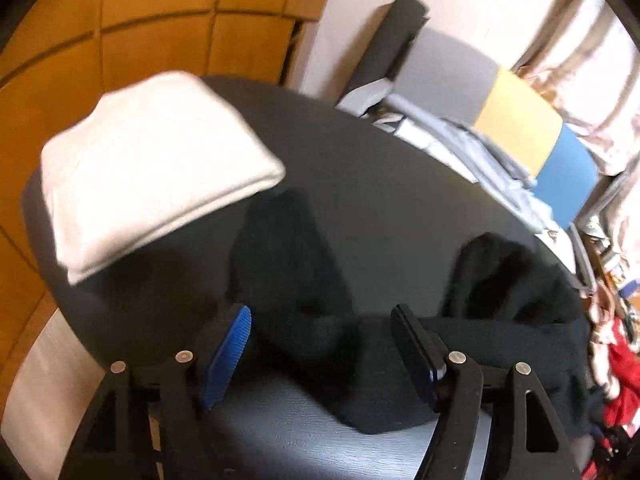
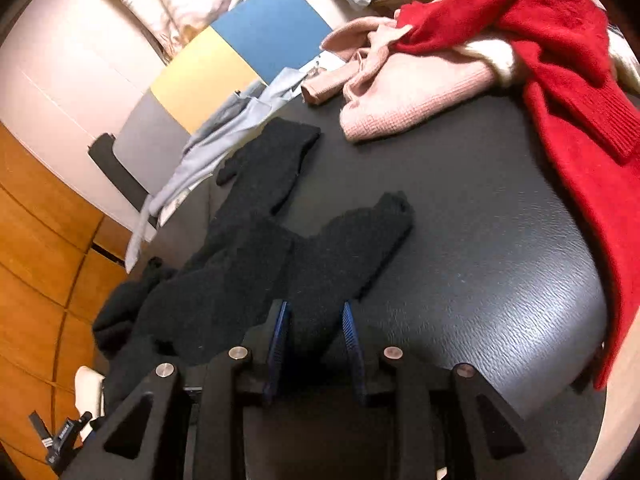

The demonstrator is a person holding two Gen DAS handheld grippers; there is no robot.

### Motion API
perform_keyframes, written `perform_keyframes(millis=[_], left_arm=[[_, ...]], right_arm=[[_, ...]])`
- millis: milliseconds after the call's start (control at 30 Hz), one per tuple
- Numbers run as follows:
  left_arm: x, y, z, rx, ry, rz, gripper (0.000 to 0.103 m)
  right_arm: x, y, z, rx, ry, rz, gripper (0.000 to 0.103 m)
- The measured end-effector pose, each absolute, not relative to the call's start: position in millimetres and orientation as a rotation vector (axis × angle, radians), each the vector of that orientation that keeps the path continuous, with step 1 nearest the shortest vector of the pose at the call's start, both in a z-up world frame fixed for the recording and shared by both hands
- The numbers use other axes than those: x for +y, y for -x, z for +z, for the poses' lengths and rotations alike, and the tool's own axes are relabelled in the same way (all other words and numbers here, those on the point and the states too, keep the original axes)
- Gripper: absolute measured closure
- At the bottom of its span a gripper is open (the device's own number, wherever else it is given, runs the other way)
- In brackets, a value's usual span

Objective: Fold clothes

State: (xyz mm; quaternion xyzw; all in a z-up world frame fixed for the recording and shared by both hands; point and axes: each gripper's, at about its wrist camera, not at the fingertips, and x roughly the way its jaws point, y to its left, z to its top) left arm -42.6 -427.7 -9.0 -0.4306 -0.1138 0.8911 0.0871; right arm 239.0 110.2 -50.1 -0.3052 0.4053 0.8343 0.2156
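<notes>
Left gripper (image 1: 320, 344) jaws wide apart, nothing pinched, black garment (image 1: 304, 280) just ahead and under the tips; right gripper (image 2: 316, 332) jaws part-open straddling the same garment (image 2: 256, 264), pads not pressing that I can see. From the right jaws the garment runs away up-left toward the table (image 2: 480, 280) far edge, both sleeves pointing away. Both hands sit at its near hem, right looks closer

Folded cloth (image 1: 148, 164) and sweater (image 1: 320, 320) on table (image 1: 380, 168) — apart.

Dark table (image 2: 500, 280), four garments
</notes>
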Motion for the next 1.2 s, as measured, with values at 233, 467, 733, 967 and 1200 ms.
perform_keyframes(millis=[233, 467, 733, 967, 1200], left_arm=[[-284.6, 3.0, 18.7, 0.225, 1.017, 2.386, 0.013], [-145.3, -51.5, 5.3, 0.667, 0.801, 1.994, 0.013], [-75.2, -48.6, -6.5, 0.91, 0.724, 1.7, 0.012], [-41.7, -52.6, -35.9, 1.152, 0.74, 1.351, 0.012], [-20.7, -49.0, -51.1, 1.227, 0.842, 1.197, 0.012]], right_arm=[[96.6, -231.8, -59.1, 1.182, 0.897, 2.359, 0.073], [96.7, -233.5, -78.6, 1.25, 0.947, 2.354, 0.072], [106.4, -240.7, -88.2, 1.383, 0.883, 2.357, 0.072], [114.1, -250.5, -96.3, 1.574, 0.8, 2.311, 0.072], [111.5, -249.6, -95.9, 1.55, 0.799, 2.321, 0.072]])
